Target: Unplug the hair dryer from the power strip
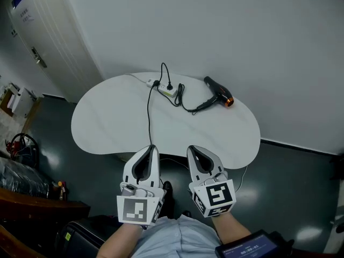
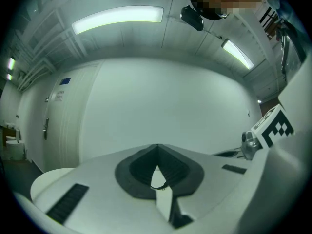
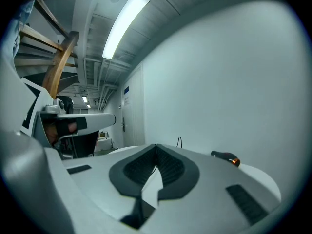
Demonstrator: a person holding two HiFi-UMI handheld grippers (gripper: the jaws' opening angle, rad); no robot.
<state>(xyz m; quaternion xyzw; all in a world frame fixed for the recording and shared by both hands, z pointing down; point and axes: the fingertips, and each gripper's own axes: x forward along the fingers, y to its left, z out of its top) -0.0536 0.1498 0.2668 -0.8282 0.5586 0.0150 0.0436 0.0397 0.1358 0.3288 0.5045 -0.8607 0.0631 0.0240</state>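
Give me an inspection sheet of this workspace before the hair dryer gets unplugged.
Surface: white kidney-shaped table.
Job's things: black hair dryer lying at the far right; white power strip near the far edge, plug in it.
Clutter: nothing seen on the table.
Grippers: left gripper and right gripper both shut, empty, at the near edge.
Cables: dryer cord loops to the plug; black cable runs from the strip to the near edge.
Surroundings: white wall, door at left, dark floor.
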